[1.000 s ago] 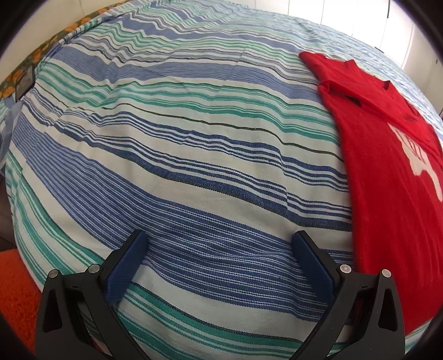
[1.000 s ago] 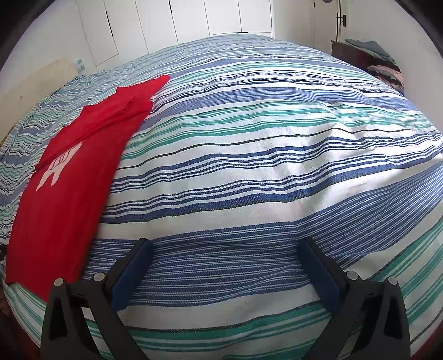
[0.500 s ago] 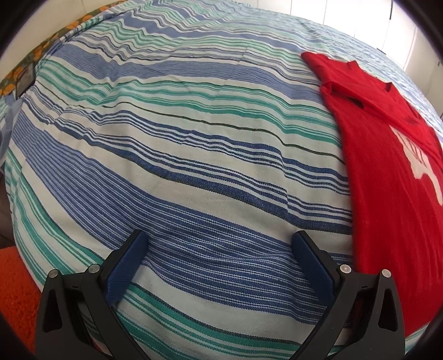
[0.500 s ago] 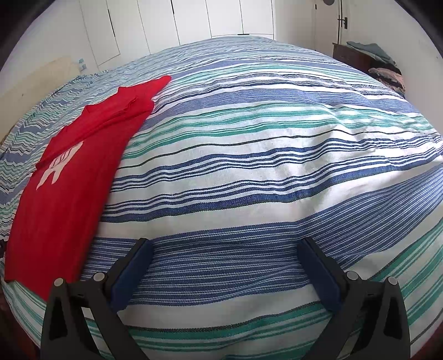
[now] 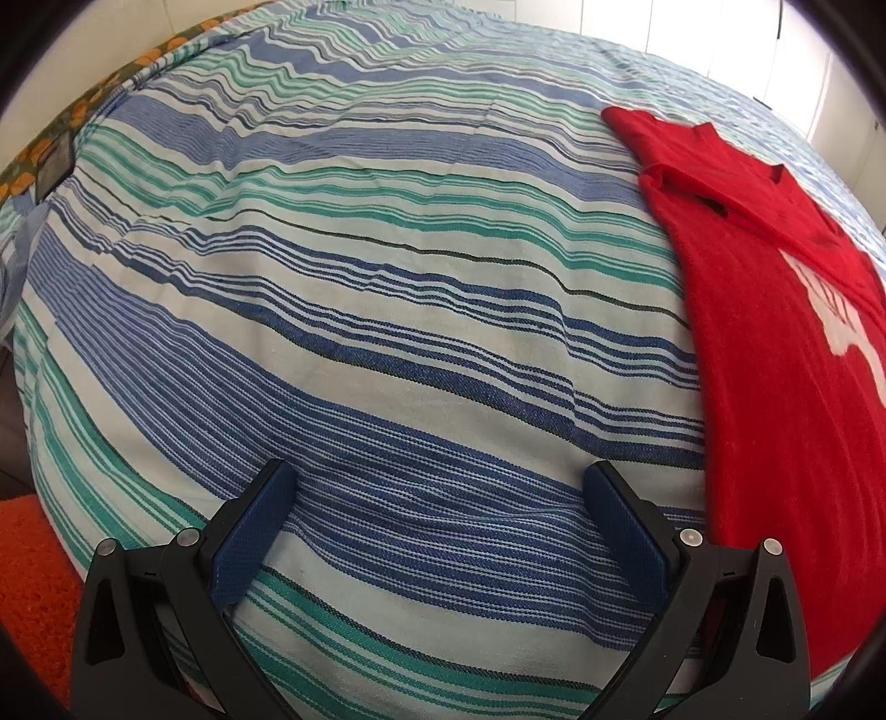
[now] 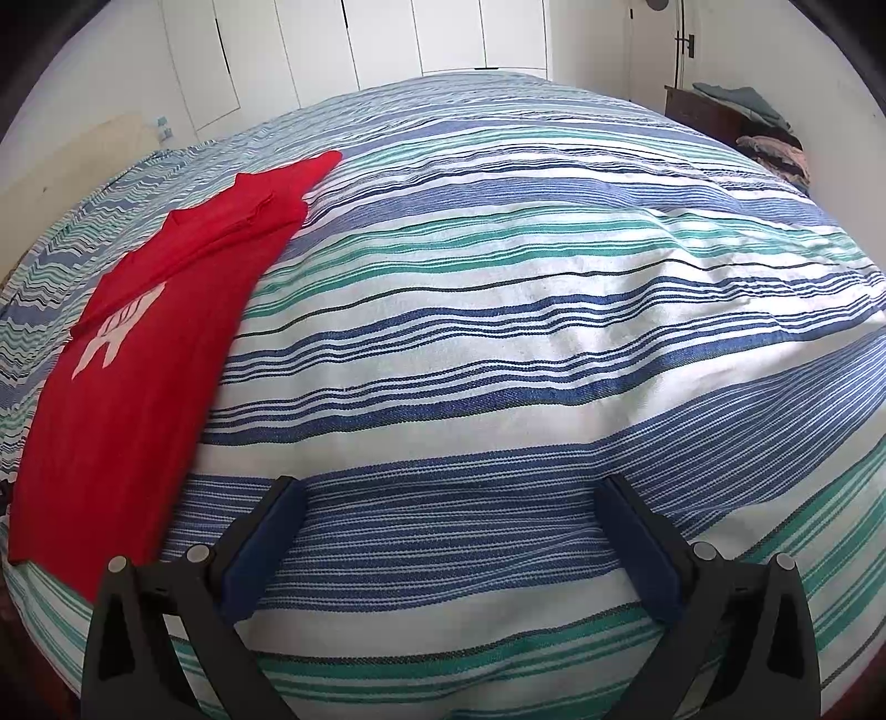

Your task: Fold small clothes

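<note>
My left tongs (image 5: 437,487) and right tongs (image 6: 451,498) both gape wide and hold nothing, poised over the striped bedspread (image 5: 387,288). Between them the red shirt (image 6: 144,354) lies flat on the bed, print up, one sleeve folded in, apart from both

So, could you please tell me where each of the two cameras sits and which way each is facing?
Left wrist: rides on the left gripper, low over the striped bedspread, facing across the bed; its own two open fingers show; red T-shirt lies to its right.
Right wrist: rides on the right gripper, facing across the bed towards white closet doors; its open fingers show; the T-shirt lies to its left.
Shared: bedspread and T-shirt, which lies between the two grippers.
</note>
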